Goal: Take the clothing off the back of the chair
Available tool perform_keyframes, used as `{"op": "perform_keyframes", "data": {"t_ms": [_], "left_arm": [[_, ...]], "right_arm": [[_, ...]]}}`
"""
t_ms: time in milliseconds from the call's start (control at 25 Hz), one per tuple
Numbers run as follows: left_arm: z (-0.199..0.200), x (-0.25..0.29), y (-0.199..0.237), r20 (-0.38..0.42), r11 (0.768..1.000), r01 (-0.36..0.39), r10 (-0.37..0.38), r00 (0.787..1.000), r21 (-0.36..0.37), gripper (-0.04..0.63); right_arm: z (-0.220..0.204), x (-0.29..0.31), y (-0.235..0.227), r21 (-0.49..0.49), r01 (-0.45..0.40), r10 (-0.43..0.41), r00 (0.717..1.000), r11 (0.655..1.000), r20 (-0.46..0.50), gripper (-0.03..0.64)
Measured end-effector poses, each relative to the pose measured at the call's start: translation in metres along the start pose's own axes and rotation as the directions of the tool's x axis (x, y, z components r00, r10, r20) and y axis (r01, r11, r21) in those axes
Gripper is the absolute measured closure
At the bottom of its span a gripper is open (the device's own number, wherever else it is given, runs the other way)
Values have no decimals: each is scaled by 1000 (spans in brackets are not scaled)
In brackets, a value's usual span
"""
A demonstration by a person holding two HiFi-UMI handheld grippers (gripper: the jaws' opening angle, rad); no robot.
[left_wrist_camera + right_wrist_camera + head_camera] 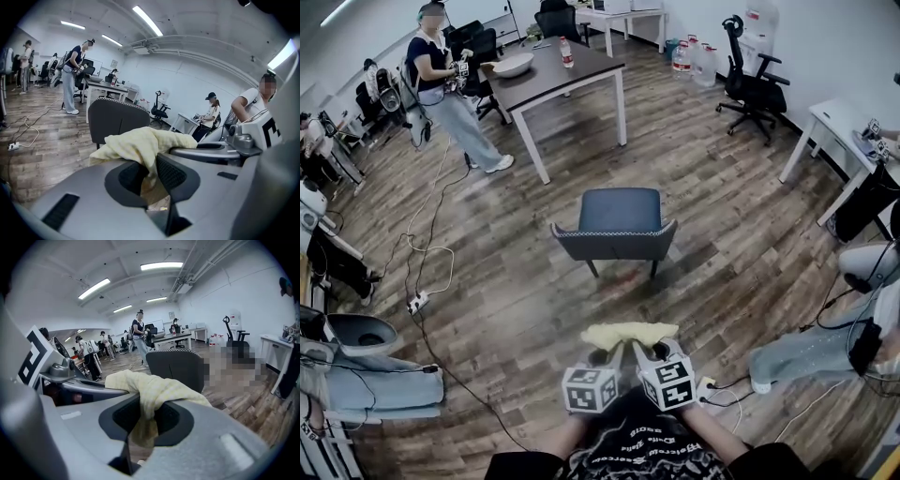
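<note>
Nearest the wearer, the left gripper (605,358) and right gripper (649,356) sat side by side. Each was clenched on the pale yellow clothing (630,333), which stretched crosswise between them. The grey chair (616,223) stood well beyond, its back bare.

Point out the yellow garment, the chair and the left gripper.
yellow garment (630,332): head view, middle of cloth.
chair (619,210): head view, seat.
left gripper (149,174): left gripper view, between jaw tips.

Wood-plank floor (516,281); white walls (834,47); dark-topped table (572,80) upper centre; black office chair (750,84) upper right; ceiling strip lights (147,21) on.
</note>
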State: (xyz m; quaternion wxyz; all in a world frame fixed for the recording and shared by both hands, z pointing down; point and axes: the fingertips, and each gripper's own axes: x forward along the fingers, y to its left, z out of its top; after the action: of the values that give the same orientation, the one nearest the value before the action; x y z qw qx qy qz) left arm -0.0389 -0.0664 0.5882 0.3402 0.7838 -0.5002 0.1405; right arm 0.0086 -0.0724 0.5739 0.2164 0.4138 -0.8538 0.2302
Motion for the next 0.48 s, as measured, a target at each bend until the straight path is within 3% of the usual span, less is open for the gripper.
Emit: {"op": "perform_keyframes", "data": {"t_ms": [480], "left_arm": [[-19, -21, 1, -1, 1000, -9, 9, 1000, -18, 520]], "right_arm": [[-15, -10, 20, -3, -15, 15, 1000, 1000, -4, 548]]}}
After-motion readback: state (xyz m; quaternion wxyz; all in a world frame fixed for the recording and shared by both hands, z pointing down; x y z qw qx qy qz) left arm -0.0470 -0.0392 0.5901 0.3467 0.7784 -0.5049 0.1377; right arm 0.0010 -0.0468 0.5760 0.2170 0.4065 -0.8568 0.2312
